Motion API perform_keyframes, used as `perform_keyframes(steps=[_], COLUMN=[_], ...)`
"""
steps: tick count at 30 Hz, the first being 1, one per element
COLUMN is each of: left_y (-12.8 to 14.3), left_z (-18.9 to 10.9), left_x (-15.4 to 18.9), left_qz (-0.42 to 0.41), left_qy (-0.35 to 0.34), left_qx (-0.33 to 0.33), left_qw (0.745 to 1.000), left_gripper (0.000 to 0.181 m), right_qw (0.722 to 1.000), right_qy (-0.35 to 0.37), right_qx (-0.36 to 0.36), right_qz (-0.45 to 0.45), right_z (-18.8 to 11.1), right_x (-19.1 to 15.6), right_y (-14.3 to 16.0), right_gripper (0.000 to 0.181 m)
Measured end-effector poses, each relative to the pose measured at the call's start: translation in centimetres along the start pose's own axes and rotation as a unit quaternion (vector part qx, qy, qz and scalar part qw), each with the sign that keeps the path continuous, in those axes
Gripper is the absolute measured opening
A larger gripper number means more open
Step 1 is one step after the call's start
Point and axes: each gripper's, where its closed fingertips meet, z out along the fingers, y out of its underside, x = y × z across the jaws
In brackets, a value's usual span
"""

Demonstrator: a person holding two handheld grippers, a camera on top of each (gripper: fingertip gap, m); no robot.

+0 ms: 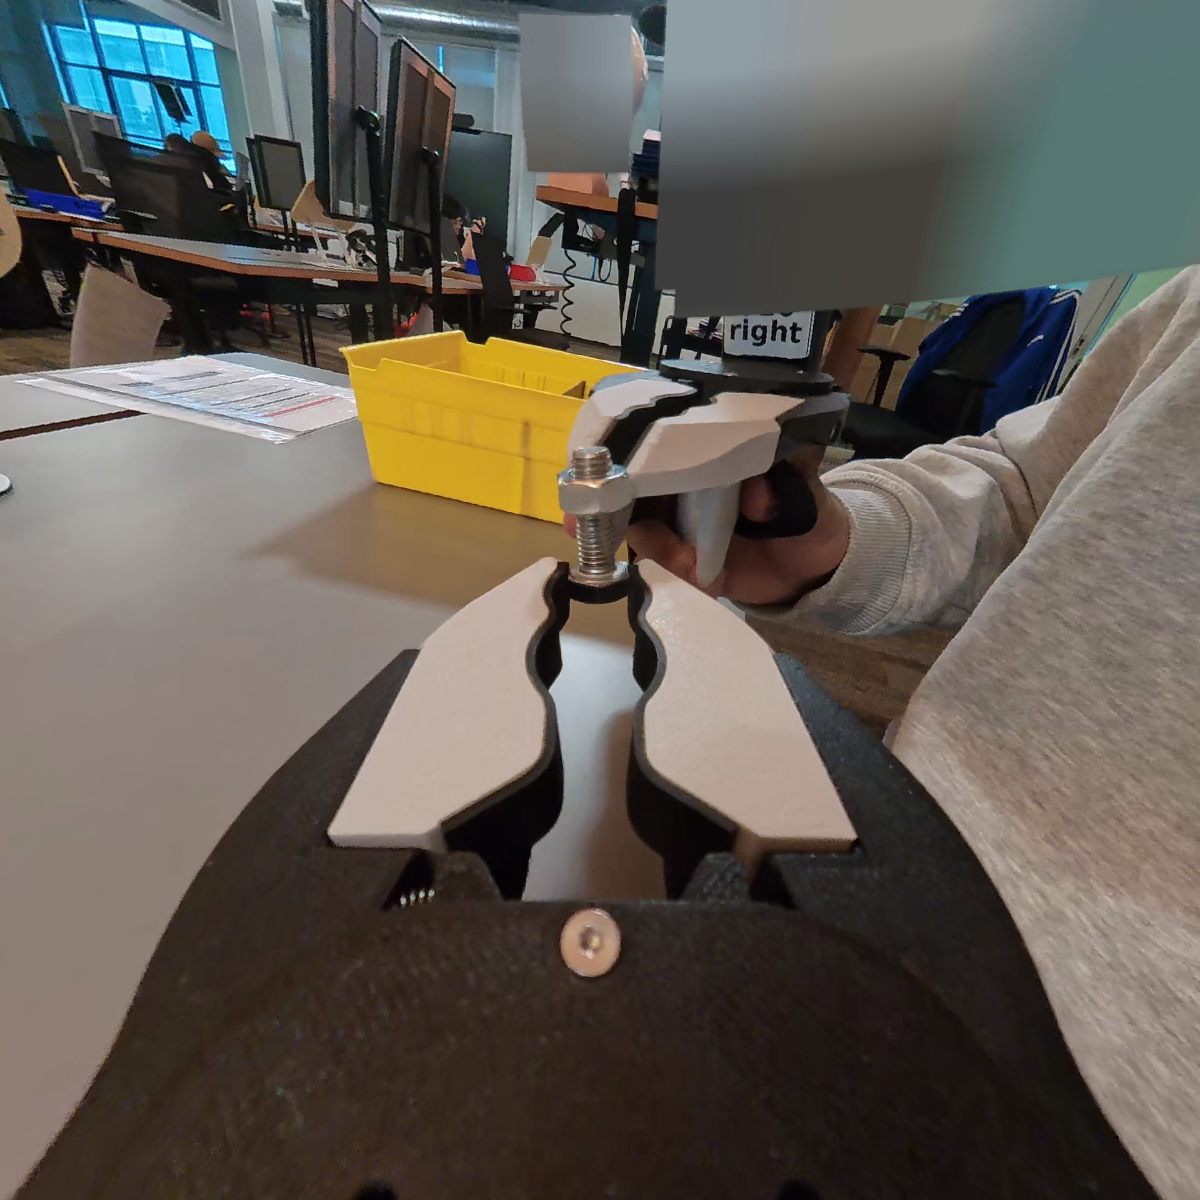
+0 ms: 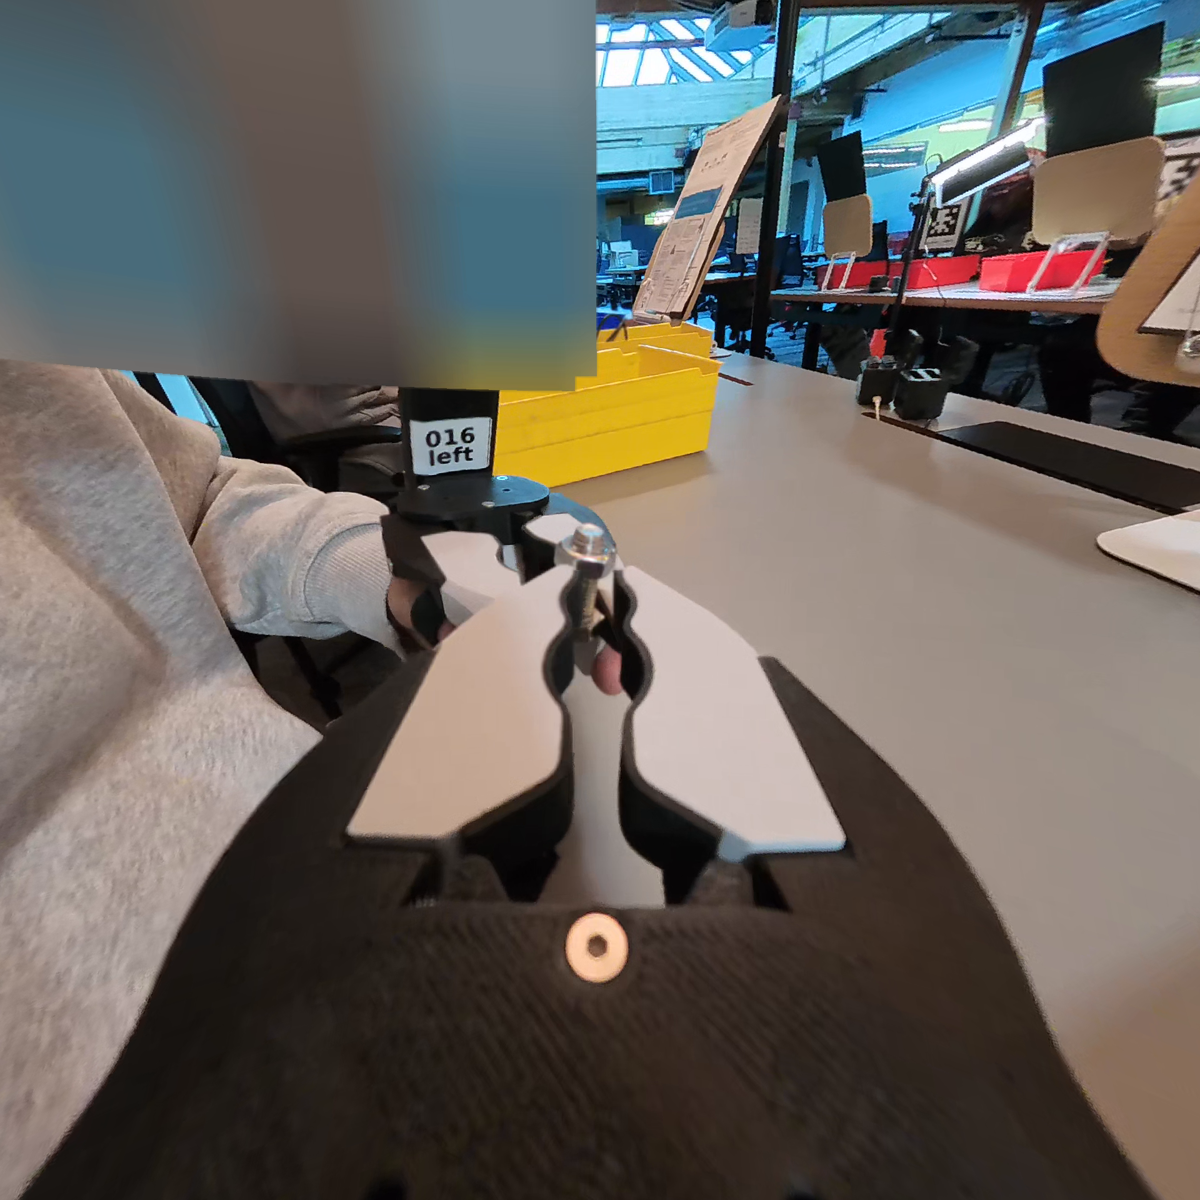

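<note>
A steel bolt (image 1: 592,526) is held upright above the grey table (image 1: 195,584), shared between the two grippers. Its head is clamped at the tips of the left gripper (image 1: 596,575), whose jaws are drawn in narrow around it. A hex nut (image 1: 591,487), threaded near the top of the bolt, is pinched by the right gripper (image 1: 600,477), which comes in from the side (a hand (image 1: 747,552) in a grey sleeve is seen on its handle). In the right wrist view the bolt (image 2: 584,597) stands between the right gripper's (image 2: 594,584) tips, tilted slightly. A yellow bin (image 1: 454,428) sits on the table just behind.
</note>
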Motion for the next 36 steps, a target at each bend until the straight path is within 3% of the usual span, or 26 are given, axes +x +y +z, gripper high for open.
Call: perform_keyframes(steps=[8,36], left_y=[0.1,0.1], left_z=[0.0,0.1], left_x=[0.1,0.5], left_qz=[0.008,0.018], left_qy=[0.001,0.01], left_qx=[-0.002,-0.004], left_qw=[1.0,1.0], left_gripper=[0.018,0.018], right_qw=[1.0,0.999], right_qy=[-0.011,-0.043], right_qx=[0.003,0.008], right_qz=[-0.001,0.023], right_z=[0.4,0.2], right_x=[-0.7,-0.8], right_y=[0.0,0.1], right_gripper=[0.022,0.017])
